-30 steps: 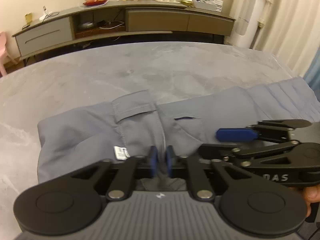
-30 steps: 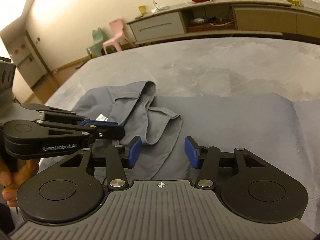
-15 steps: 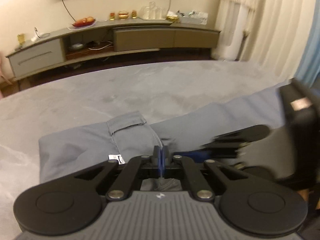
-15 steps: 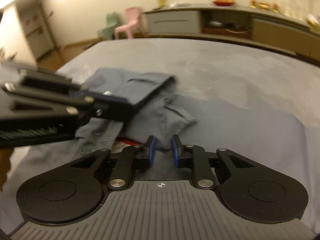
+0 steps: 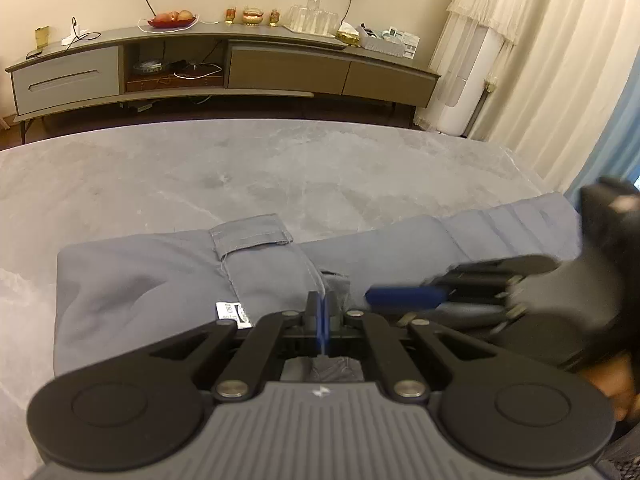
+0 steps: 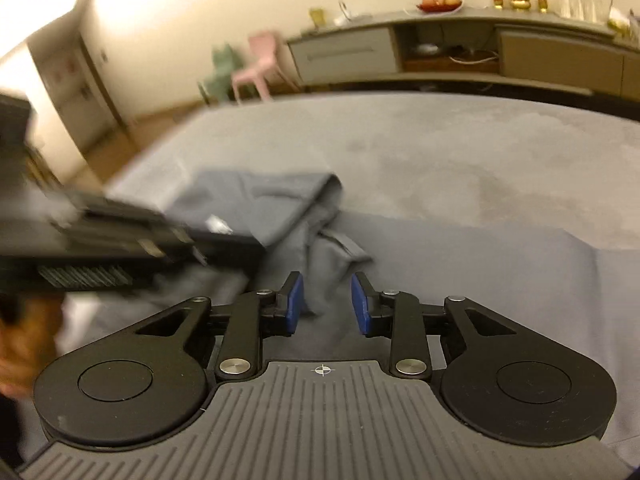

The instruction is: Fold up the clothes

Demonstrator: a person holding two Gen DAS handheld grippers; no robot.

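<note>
From the left wrist view, the left gripper (image 5: 321, 314) is pinching its fingers together on a raised fold of the single pair of grey trousers (image 5: 168, 276), probably to carry it over; the garment is lying on the tabletop (image 5: 248, 176) ahead

From the right wrist view, the right gripper (image 6: 326, 306) is hovering with fingers apart, a fabric ridge lying between them, likely about to grip

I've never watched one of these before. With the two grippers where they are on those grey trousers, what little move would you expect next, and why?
Probably the right gripper closes on the cloth between its open pads. The left gripper is already shut on the grey trousers near the white label, and lifting a fold likely needs both holding.
</note>
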